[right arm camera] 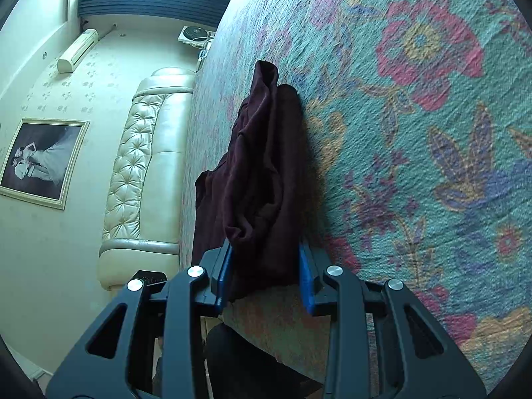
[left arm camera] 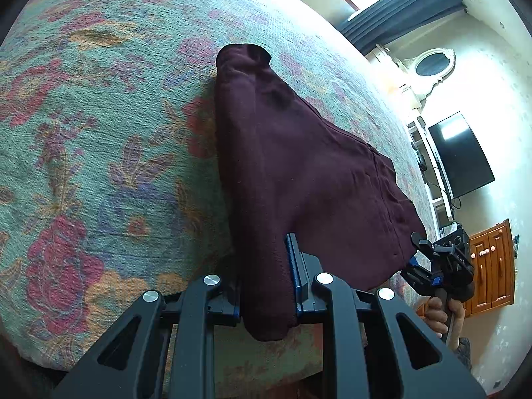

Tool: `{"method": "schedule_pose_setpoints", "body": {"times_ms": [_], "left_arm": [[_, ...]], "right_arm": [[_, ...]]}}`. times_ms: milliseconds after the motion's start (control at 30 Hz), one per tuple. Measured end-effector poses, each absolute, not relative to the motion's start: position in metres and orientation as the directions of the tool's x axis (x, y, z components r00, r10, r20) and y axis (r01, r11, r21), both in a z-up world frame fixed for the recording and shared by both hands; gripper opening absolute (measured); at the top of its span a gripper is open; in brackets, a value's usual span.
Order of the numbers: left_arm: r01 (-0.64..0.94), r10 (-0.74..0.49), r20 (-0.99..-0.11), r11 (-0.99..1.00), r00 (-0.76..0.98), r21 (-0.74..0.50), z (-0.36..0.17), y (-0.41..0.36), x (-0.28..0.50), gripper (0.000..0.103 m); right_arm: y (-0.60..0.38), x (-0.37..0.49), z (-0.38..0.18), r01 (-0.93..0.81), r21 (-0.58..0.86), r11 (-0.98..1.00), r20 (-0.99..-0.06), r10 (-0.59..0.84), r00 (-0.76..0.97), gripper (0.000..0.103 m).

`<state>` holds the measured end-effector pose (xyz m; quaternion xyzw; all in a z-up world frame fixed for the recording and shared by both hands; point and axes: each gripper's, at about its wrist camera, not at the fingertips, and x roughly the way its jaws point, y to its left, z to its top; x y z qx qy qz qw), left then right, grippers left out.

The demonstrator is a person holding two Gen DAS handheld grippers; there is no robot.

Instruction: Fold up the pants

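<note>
Dark maroon pants [left arm camera: 299, 173] lie on a floral bedspread, stretched from the near edge toward the middle of the bed. My left gripper [left arm camera: 266, 286] is shut on one near corner of the cloth, which bunches between its blue-edged pads. In the right wrist view the pants [right arm camera: 262, 173] run away from me in a crumpled ridge, and my right gripper [right arm camera: 264, 276] is shut on the other near corner. The right gripper [left arm camera: 432, 259] also shows at the far right of the left wrist view, held by a hand [left arm camera: 435, 319], at the edge of the pants.
The teal floral bedspread [left arm camera: 99, 133] covers the whole bed. A cream tufted headboard [right arm camera: 139, 166] and a framed picture [right arm camera: 40, 159] are on the left of the right view. A television [left arm camera: 462, 156] and a wooden cabinet [left arm camera: 492, 266] stand beyond the bed.
</note>
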<state>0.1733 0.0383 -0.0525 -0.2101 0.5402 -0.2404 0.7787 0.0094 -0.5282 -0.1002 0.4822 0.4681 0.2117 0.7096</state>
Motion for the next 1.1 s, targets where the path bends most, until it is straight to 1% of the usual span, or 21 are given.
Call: {"method": "schedule_pose_setpoints", "body": {"times_ms": [567, 800, 867, 933, 967, 1067, 1100], "left_arm": [[0.151, -0.614, -0.731, 0.786, 0.298, -0.599, -0.052, 0.032, 0.182, 0.023], [0.147, -0.626, -0.723, 0.777, 0.293, -0.613, -0.054, 0.036, 0.183, 0.025], [0.138, -0.625, -0.725, 0.777, 0.290, -0.614, -0.056, 0.037, 0.184, 0.032], [0.120, -0.629, -0.722, 0.772, 0.290, -0.624, -0.059, 0.039, 0.185, 0.045], [0.112, -0.644, -0.710, 0.758, 0.286, -0.642, -0.061, 0.040, 0.185, 0.048], [0.134, -0.679, -0.678, 0.728, 0.282, -0.673, -0.061, 0.037, 0.184, 0.071], [0.161, -0.696, -0.662, 0.714, 0.279, -0.682, -0.059, 0.033, 0.183, 0.084]], "right_arm": [[-0.542, 0.006, -0.123, 0.165, 0.906, 0.390, -0.420, 0.774, 0.474, 0.033], [-0.553, 0.001, -0.129, 0.167, 0.910, 0.379, -0.411, 0.779, 0.473, 0.033], [-0.554, 0.002, -0.130, 0.169, 0.913, 0.371, -0.405, 0.781, 0.475, 0.034], [-0.556, 0.002, -0.132, 0.177, 0.920, 0.350, -0.391, 0.786, 0.478, 0.037], [-0.560, 0.001, -0.136, 0.183, 0.925, 0.332, -0.379, 0.790, 0.482, 0.037], [-0.565, -0.001, -0.140, 0.193, 0.939, 0.286, -0.344, 0.801, 0.489, 0.041], [-0.567, -0.001, -0.140, 0.193, 0.941, 0.278, -0.338, 0.804, 0.490, 0.042]]}}
